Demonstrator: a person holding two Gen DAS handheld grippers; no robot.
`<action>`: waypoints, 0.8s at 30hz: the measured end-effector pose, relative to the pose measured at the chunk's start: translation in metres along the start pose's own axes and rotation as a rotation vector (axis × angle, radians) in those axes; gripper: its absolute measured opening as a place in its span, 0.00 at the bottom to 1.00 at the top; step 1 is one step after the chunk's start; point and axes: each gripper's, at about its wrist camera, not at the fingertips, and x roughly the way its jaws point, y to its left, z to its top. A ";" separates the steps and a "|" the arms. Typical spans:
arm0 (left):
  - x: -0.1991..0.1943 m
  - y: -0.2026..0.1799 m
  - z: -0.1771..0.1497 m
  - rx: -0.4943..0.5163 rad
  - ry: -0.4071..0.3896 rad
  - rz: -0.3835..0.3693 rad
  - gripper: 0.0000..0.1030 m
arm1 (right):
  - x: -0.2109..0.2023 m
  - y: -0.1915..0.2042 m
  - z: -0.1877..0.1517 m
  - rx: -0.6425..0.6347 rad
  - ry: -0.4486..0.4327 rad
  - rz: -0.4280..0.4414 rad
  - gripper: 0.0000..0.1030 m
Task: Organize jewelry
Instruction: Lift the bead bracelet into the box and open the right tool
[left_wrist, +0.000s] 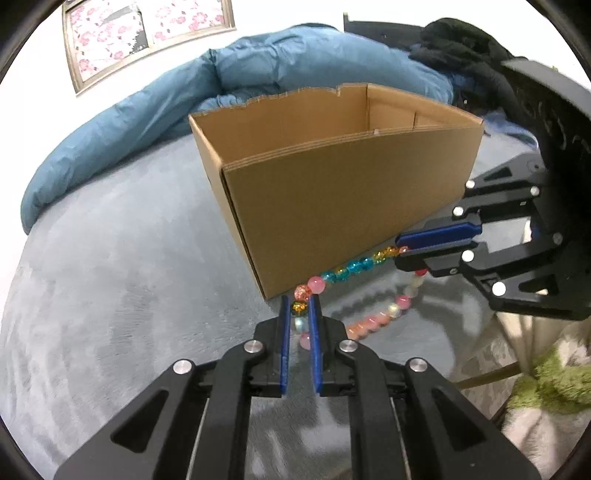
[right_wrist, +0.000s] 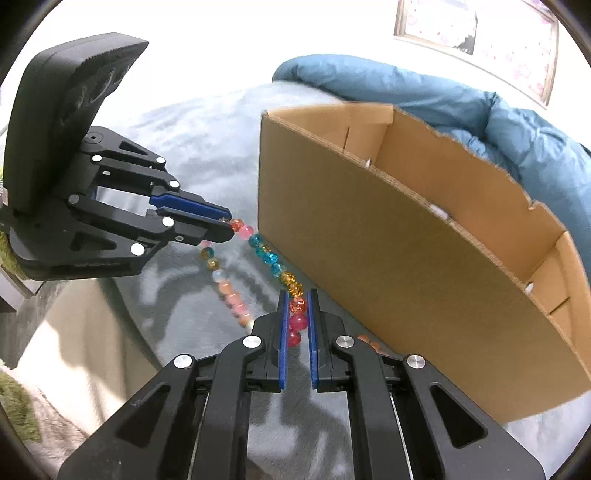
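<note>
A loop of coloured beads (left_wrist: 351, 267), pink, teal, amber and orange, hangs stretched between both grippers just above the grey bed cover, in front of an open cardboard box (left_wrist: 332, 192). My left gripper (left_wrist: 298, 300) is shut on an amber bead at one end of the strand. My right gripper (left_wrist: 400, 254) comes in from the right, shut on the other end. In the right wrist view the right gripper (right_wrist: 298, 295) pinches red and pink beads (right_wrist: 266, 254) beside the box wall (right_wrist: 406, 258). The left gripper (right_wrist: 227, 227) grips the far end there.
The box has cardboard dividers inside (right_wrist: 388, 133). A blue duvet (left_wrist: 147, 122) lies bunched behind it, with dark clothing (left_wrist: 461, 40) at the back right. The grey bed cover (left_wrist: 110, 277) spreads left. A green fuzzy fabric (left_wrist: 546, 380) lies past the bed edge.
</note>
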 end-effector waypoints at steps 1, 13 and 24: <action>-0.008 -0.003 0.002 0.001 -0.012 0.007 0.08 | -0.004 0.001 0.000 0.001 -0.009 -0.002 0.07; -0.096 -0.022 0.051 0.030 -0.193 0.044 0.08 | -0.091 -0.013 0.028 0.013 -0.228 -0.069 0.07; -0.062 0.013 0.145 0.001 -0.202 0.028 0.09 | -0.082 -0.099 0.100 0.133 -0.224 0.022 0.07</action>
